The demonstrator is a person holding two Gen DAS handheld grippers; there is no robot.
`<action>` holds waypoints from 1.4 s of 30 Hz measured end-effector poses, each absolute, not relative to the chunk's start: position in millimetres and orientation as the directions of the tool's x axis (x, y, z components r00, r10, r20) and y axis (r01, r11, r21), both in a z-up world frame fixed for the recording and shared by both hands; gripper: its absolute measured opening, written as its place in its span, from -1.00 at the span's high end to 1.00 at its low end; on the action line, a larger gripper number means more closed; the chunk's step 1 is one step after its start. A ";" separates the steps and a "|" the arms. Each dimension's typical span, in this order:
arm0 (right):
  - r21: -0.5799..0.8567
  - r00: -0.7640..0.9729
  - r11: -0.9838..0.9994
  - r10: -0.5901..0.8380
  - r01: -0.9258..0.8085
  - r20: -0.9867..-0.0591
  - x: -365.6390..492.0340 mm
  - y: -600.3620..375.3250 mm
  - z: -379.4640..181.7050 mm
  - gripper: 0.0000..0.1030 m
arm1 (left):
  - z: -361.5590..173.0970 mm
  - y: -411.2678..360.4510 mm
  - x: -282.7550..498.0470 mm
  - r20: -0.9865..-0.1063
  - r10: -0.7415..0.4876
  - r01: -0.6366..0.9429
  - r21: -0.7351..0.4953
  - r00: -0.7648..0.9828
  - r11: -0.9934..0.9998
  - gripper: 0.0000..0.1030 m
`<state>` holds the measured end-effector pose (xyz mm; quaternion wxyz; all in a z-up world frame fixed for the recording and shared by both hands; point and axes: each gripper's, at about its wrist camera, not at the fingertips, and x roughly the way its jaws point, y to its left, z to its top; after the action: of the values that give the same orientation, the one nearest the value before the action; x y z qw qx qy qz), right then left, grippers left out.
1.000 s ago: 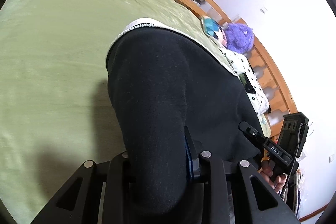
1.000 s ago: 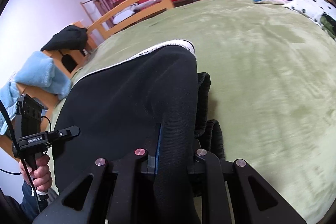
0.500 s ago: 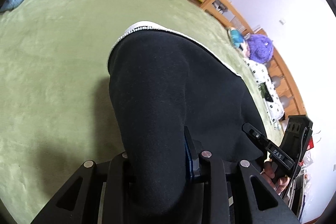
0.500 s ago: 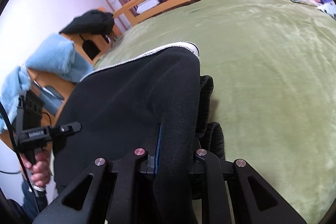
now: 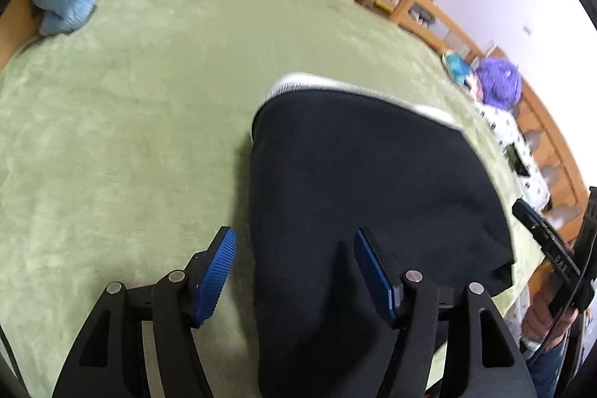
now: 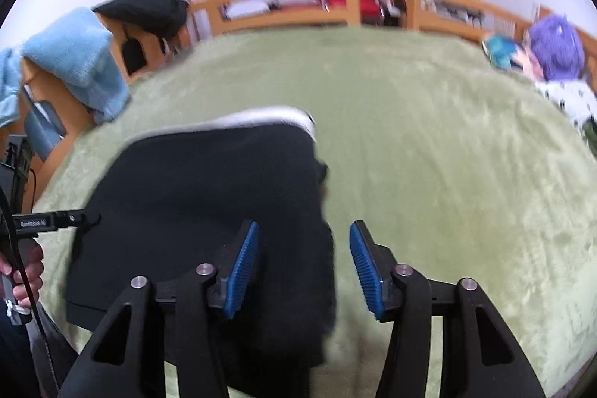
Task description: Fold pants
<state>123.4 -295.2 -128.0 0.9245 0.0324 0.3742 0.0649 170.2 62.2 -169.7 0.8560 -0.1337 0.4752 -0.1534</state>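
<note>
The black pants (image 5: 365,181) lie folded on the green bed cover (image 5: 130,107), with a white trim at the far edge. They also show in the right wrist view (image 6: 209,189). My left gripper (image 5: 294,248) is open over the pants' near left corner, with cloth between its blue pads (image 5: 216,267) but not pinched. My right gripper (image 6: 303,243) is open over the pants' near right corner, its right pad (image 6: 363,267) over bare cover. Each gripper shows at the edge of the other's view.
A wooden bed rail (image 6: 335,2) runs along the far side. A light blue towel (image 6: 74,58) and dark clothing (image 6: 149,6) hang at the left. A purple plush toy (image 6: 556,47) and a spotted pillow (image 5: 522,144) lie at the right.
Both grippers have opened and let go of the pants. The pants have dropped flat onto the cover. Both cameras have tilted up and back.
</note>
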 end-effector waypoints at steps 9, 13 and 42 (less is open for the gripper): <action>0.116 0.559 0.935 0.297 -0.336 -0.774 107.3 -230.0 -183.0 0.91 | -181.3 24.3 128.2 -0.753 -0.431 0.223 -0.369 0.498 0.902 -0.24; 0.157 0.531 0.928 0.325 -0.338 -0.782 79.0 -239.2 -202.4 0.91 | -188.6 22.3 110.8 -0.767 -0.406 0.214 -0.345 0.497 0.914 -0.27; 0.131 0.720 0.962 0.267 -0.241 -0.640 185.0 -275.7 -118.5 0.23 | -138.0 7.1 204.6 -0.705 -0.345 0.193 -0.289 0.619 0.938 -0.40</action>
<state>185.0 -275.7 -118.5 0.9273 0.0190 0.3479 0.1371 204.6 7.1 -138.0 0.8951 -0.0926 0.4095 -0.1504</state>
